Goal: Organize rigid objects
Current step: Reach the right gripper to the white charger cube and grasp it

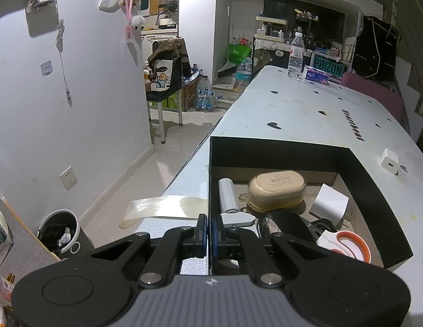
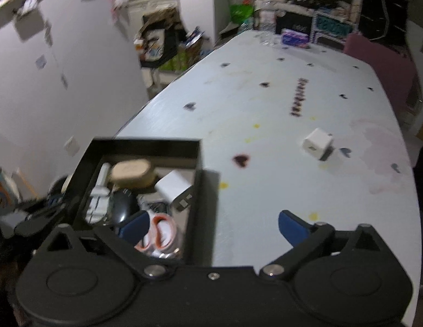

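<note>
A black open box sits at the table's near left corner. It holds a tan case, a white cylinder, a white block, orange-handled scissors and dark items. My left gripper is shut on the box's left wall. My right gripper is open, above the box's near right corner. A white charger cube lies on the table to the right of the box.
The white table has black heart marks. At its far end stand a water bottle and a tissue box. A pink chair is at the far right. A bin stands on the floor to the left.
</note>
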A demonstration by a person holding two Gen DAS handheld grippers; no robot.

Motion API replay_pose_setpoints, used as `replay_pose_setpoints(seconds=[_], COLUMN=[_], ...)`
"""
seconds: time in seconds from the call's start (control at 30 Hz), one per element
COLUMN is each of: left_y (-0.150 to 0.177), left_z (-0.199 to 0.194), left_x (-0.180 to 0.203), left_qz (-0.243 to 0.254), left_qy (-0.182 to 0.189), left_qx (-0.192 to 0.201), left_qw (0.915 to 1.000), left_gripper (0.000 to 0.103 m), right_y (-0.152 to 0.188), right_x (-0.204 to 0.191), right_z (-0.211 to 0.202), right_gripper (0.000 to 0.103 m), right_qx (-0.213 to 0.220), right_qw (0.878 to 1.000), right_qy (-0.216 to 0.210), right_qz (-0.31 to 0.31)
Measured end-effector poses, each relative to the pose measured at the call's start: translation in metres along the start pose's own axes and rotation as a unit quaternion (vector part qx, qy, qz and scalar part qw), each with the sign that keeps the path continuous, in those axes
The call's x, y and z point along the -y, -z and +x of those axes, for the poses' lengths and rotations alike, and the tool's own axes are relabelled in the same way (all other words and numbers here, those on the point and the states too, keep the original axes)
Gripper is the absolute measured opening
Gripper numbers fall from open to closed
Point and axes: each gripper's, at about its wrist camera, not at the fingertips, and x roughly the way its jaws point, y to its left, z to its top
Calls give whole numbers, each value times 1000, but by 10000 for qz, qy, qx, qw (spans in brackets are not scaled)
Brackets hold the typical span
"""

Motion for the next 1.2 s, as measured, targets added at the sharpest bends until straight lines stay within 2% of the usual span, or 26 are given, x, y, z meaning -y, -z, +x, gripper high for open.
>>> replay_pose_setpoints(seconds=[0.17,0.27,0.37,0.5,0.63,0.87,1.0,1.2], left_y=[0,-1,-1,-1,-2,-1,-1,-2], left_z=[0,0,-1,-1,-1,-3,-2,0], left_x=[0,-2,-2,-2,-2,-1,-1,0], left_qz=[-9,-33,-32,-28,-31,-29,-50,-33], left_qy=[11,35,35,30,39,71,84,60], left_qx=[-2,-3,-1,0,1,5,7,27], left_qw=[10000,10000,10000,10000,10000,10000,10000,10000], left_gripper=[4,4,4,4,4,4,4,4], right_y=[-16,-30,-43,-55,-65,-73,-75,-79], right_x=[36,63,90,118,141,169,176,176], right_z=[18,40,64,93,121,173,193,220], right_gripper=[103,103,103,98,94,74,73,78], right_qx=[40,50,67,273,347,200,164,55], right_qw=[9983,9930,9836,9730,9577,9386,9322,9336], right_qy=[280,464,568,466,780,1338,1420,1806], right_qz=[502,1083,1712,2245,2747,3173,3326,3096])
